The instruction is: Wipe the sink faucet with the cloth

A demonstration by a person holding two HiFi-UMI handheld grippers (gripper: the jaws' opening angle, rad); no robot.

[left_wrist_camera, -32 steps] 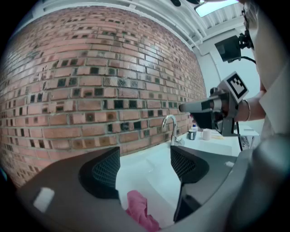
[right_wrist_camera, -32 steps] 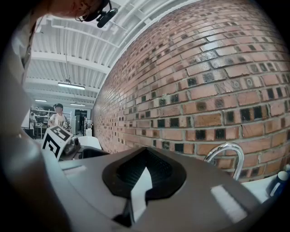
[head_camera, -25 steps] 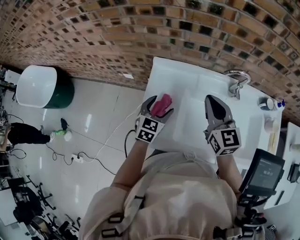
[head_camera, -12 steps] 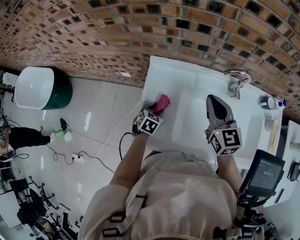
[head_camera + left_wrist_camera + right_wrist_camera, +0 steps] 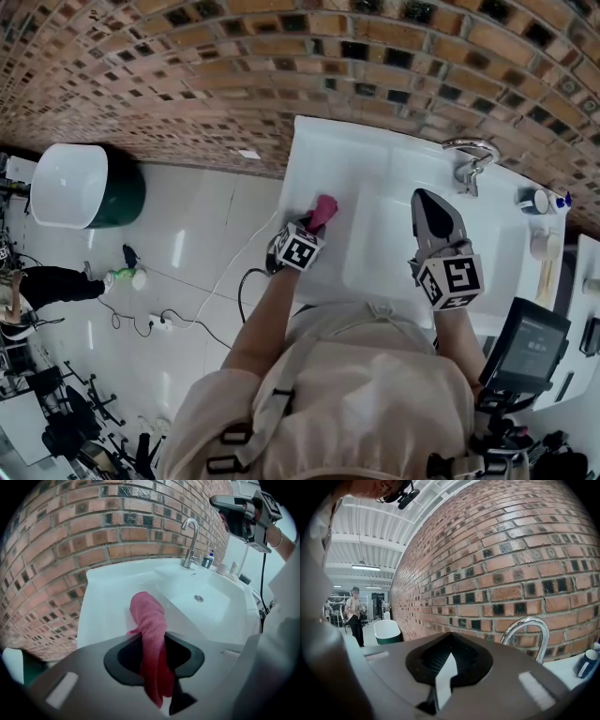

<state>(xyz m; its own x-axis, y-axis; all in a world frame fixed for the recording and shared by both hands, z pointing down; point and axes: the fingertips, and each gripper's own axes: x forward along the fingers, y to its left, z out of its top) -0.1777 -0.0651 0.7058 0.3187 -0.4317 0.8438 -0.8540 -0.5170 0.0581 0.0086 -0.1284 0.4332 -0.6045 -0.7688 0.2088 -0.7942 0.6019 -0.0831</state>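
Pink cloth (image 5: 149,620), chrome faucet (image 5: 472,159).
The bunched terry cloth lies on the sink's (image 5: 319,159) left ledge, my left gripper's (image 5: 154,644) jaws having just closed on it; the gooseneck faucet stands upright at the sink's back edge.

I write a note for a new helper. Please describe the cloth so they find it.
Find the white sink against the brick wall. On its left side, the left gripper has just been closing its jaws on the cloth. It is the only pink thing there.

The base of the faucet (image 5: 526,620) was hidden behind the right gripper (image 5: 450,652). The blue bottle (image 5: 587,663) was cut by the picture's edge. The small items (image 5: 539,206) at the right corner of the sink (image 5: 328,155) were too small to tell.
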